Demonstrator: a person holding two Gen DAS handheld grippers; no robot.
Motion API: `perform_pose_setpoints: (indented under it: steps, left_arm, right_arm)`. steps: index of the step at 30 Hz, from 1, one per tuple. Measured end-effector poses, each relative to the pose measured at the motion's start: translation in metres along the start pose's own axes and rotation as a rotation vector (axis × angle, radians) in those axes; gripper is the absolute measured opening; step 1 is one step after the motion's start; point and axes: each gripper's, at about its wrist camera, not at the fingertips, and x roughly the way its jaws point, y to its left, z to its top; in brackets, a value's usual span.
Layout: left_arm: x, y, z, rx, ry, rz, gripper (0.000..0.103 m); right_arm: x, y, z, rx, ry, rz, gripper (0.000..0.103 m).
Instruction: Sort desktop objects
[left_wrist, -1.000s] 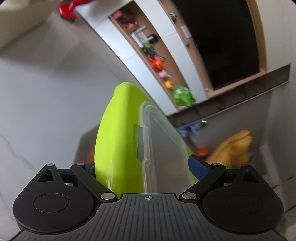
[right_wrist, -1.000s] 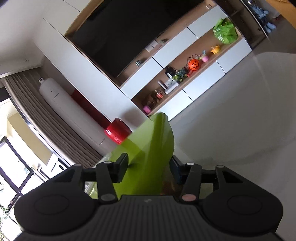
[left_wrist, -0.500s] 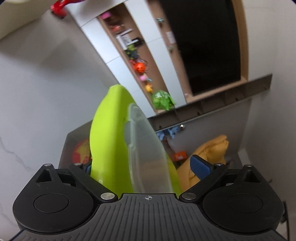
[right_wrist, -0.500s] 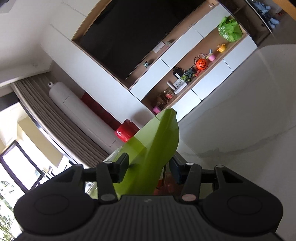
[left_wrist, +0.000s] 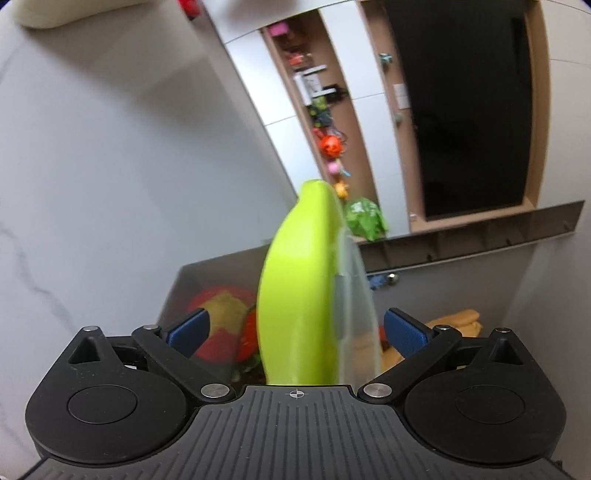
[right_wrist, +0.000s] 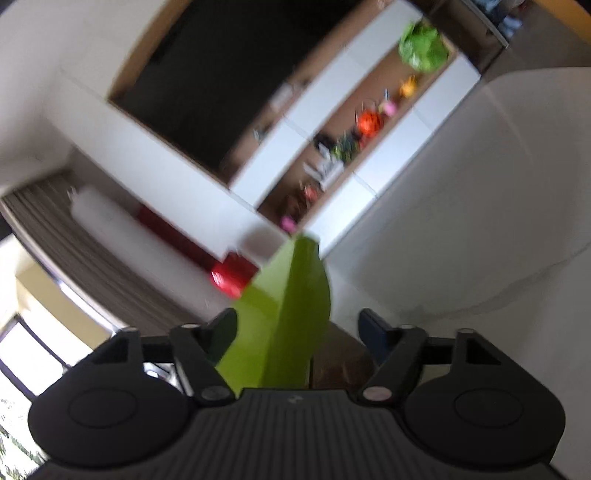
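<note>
Fingers spread wide on both sides, nothing pinched! Behind them runs the white marble table (left_wrist: 92, 192), then the grey bin (left_wrist: 207, 273) holding red-and-yellow toys. Standing on edge between the left gripper (left_wrist: 295, 332) pads, touching neither, is the lime-green lid (left_wrist: 295, 295), glossy and curved, with a clear plastic container (left_wrist: 356, 306) pressed against its right face. The right gripper (right_wrist: 297, 332) view is blurred, the same green edge between its parted fingers.
</note>
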Motion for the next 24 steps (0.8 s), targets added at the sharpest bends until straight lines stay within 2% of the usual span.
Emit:
perform_pose_setpoints:
  steps: [1,3,4,5,6,10,12,16,18,20,24]
  left_arm:
    - [-0.002,-0.005,-0.002,0.036,-0.016,0.019,0.102]
    - [-0.01,-0.016,-0.008,0.12,-0.044,0.068,0.097]
    - [-0.013,-0.02,-0.01,0.145,-0.049,0.07,0.082]
    - [-0.015,-0.025,-0.011,0.154,-0.04,0.046,0.063]
    - [-0.021,-0.028,-0.012,0.154,-0.027,0.02,0.067]
    - [-0.037,-0.039,-0.021,0.202,-0.013,-0.02,0.07]
    - [-0.042,-0.04,-0.026,0.197,0.012,-0.034,0.078]
    - [-0.03,-0.029,-0.034,0.16,0.061,0.011,0.084]
    - [-0.031,-0.025,-0.035,0.155,0.054,0.026,0.091]
    - [-0.034,-0.02,-0.033,0.13,0.03,0.013,0.093]
    - [-0.036,-0.011,-0.027,0.081,-0.041,0.031,0.095]
  right_arm:
    - [0.006,0.002,0.002,-0.005,0.007,-0.005,0.056]
    - [0.013,0.007,-0.001,-0.027,0.012,-0.019,0.055]
    - [0.014,0.009,-0.004,-0.038,0.01,-0.025,0.055]
    - [0.013,0.01,-0.007,-0.038,0.005,-0.023,0.054]
    - [0.011,0.013,-0.011,-0.043,-0.004,-0.023,0.054]
    - [0.001,0.022,-0.018,-0.061,-0.027,0.003,0.054]
    - [-0.002,0.024,-0.017,-0.073,-0.015,0.008,0.054]
    - [0.001,0.012,-0.021,-0.053,0.025,0.008,0.055]
    - [0.004,0.003,-0.023,-0.025,0.04,0.0,0.057]
    - [0.0,0.003,-0.025,-0.03,0.004,-0.029,0.065]
    - [-0.011,0.009,-0.026,-0.091,-0.054,-0.08,0.065]
